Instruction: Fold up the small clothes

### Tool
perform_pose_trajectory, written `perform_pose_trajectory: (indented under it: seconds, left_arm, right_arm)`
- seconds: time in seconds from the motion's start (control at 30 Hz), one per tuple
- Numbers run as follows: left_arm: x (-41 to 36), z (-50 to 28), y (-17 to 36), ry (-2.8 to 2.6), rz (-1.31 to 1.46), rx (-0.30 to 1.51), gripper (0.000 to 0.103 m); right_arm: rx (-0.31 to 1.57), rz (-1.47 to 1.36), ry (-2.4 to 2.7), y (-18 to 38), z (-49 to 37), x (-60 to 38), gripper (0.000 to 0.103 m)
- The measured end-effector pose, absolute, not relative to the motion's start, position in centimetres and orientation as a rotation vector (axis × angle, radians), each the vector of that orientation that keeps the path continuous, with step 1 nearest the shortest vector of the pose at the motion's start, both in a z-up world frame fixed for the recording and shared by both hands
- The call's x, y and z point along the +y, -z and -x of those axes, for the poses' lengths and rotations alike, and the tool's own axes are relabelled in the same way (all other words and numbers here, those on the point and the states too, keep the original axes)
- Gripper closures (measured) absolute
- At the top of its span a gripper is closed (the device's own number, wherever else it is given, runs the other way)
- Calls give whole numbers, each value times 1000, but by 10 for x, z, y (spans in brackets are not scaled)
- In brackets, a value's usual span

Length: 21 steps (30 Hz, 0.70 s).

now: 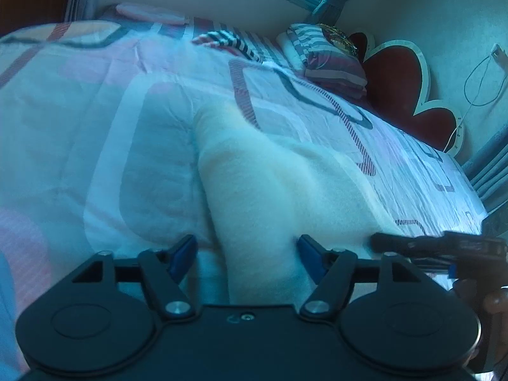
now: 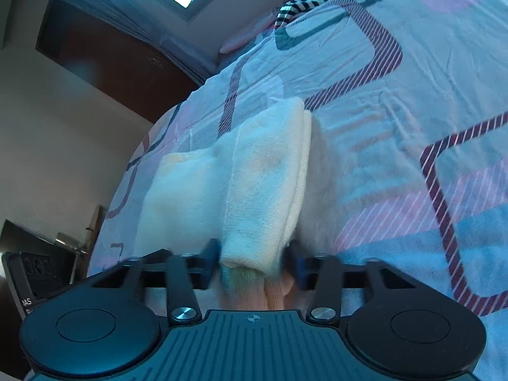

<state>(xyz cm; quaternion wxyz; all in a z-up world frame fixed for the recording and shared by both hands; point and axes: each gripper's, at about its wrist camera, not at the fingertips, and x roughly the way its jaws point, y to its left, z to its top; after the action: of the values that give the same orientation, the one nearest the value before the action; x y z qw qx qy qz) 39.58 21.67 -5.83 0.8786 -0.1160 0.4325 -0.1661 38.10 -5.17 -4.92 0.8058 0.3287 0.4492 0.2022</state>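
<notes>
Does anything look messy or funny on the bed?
Nothing is spilled or torn. The white garment is folded over, but its layers don't line up. Farther off, a striped cloth lies crumpled on the bedspread.

I see the small garment (image 2: 260,171) as soft, fuzzy cream cloth, thick and matt, with a ribbed knit hem nearest me. The bedsheet (image 1: 95,127) under it looks like thin, smooth printed cotton, finely creased. My left gripper (image 1: 246,250) and right gripper (image 2: 254,263) are matt black plastic with blue pads and shiny metal pivot screws.
</notes>
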Motion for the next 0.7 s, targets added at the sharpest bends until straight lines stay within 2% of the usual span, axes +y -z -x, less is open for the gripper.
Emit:
perform_pose_trajectory:
  seconds: [0.1, 0.2, 0.27, 0.3, 0.37, 0.47, 0.53, 0.6, 0.7]
  left_arm:
    - [223, -405, 56, 344, 261, 867, 29]
    - [227, -425, 57, 359, 311, 874, 35]
    - [227, -438, 61, 367, 342, 891, 43]
    - [228, -444, 64, 381, 367, 900, 48]
    - [228, -450, 67, 393, 381, 879, 57]
    - [219, -440, 60, 393, 266, 728, 65]
    - [213, -435, 60, 386, 195, 681, 65]
    - [211, -440, 68, 353, 175, 730, 63]
    - [216, -450, 76, 326, 254, 792, 48]
  right_arm:
    - [902, -652, -446, 35, -389, -53, 34]
    - [934, -722, -412, 43, -417, -61, 34]
    - [954, -777, -411, 52, -433, -64, 34]
    - [971, -809, -424, 56, -442, -64, 38]
    - [962, -791, -413, 58, -450, -63, 75]
    - [871, -649, -463, 44, -448, -53, 78]
    - [781, -514, -526, 28, -439, -42, 78]
    - [779, -441, -523, 28, -438, -35, 78]
    - [870, -394, -446, 49, -446, -33, 75]
